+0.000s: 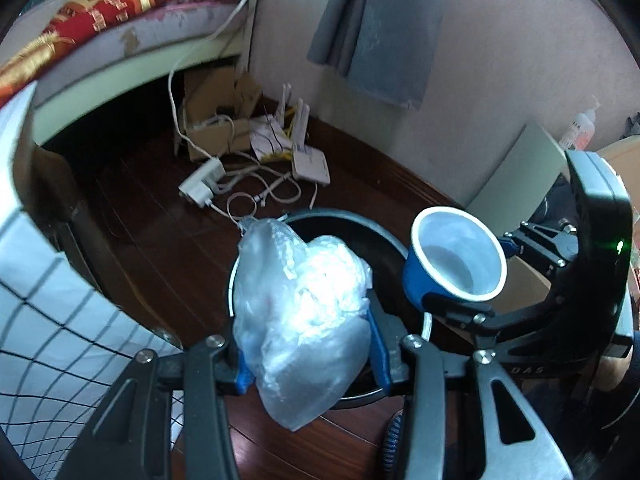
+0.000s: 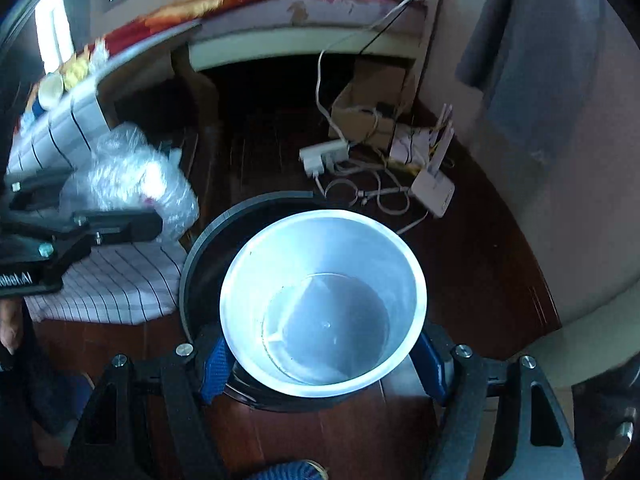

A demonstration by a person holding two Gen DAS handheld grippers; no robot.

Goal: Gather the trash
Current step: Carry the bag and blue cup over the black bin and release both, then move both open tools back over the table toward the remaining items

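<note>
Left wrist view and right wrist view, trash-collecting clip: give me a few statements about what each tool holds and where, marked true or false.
1. The left tool grips a crumpled clear plastic bag. True.
2. The right tool is empty. False: it holds a blue cup with a white inside.
3. The cup is full of liquid. False: its bottom shows bare.
4. A dark round bin stands on the floor below both items. True.
5. The plastic bag already lies in the bin. False: it sits between the left tool's fingers.
</note>
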